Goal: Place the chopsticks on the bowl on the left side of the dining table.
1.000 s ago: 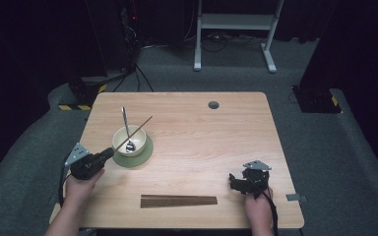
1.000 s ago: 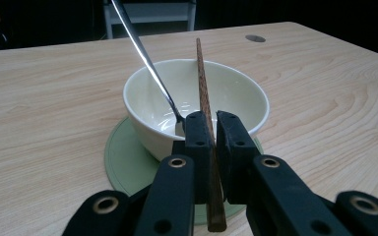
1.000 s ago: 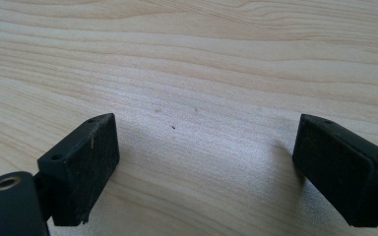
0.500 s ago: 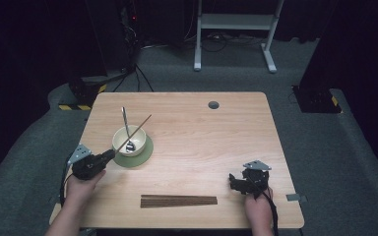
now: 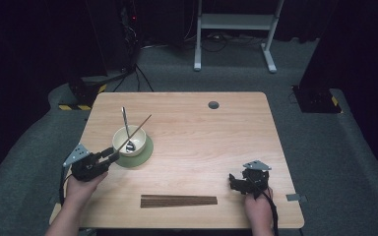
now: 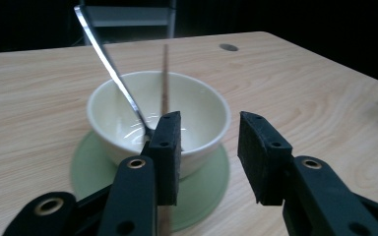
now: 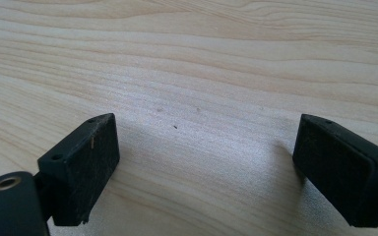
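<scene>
My left gripper (image 5: 109,155) sits just short of the bowl (image 5: 129,140), on its near-left side, and its jaws have just been opening: in the left gripper view I see a clear gap between the pads (image 6: 170,147), with nothing pinched. The chopstick (image 5: 134,132) leans out of the bowl toward me, its lower end running down along the face of the left-hand pad; I cannot tell whether it touches that pad, but it is no longer clamped. A spoon (image 5: 125,124) stands in the same bowl, its handle tilted up and away over the far rim. The bowl rests on a green saucer (image 5: 145,152), which lies flat on the table (image 5: 206,132). Nearer to me than the bowl and to its right, a bundle of chopsticks (image 5: 178,200) lies flat, well apart from the saucer. Farther right of the bowl again, past that bundle, my right gripper (image 5: 236,182) rests low over bare wood, jaws spread wide and holding nothing. A small dark disc (image 5: 213,104) sits in the tabletop beyond the bowl, to its right.
</scene>
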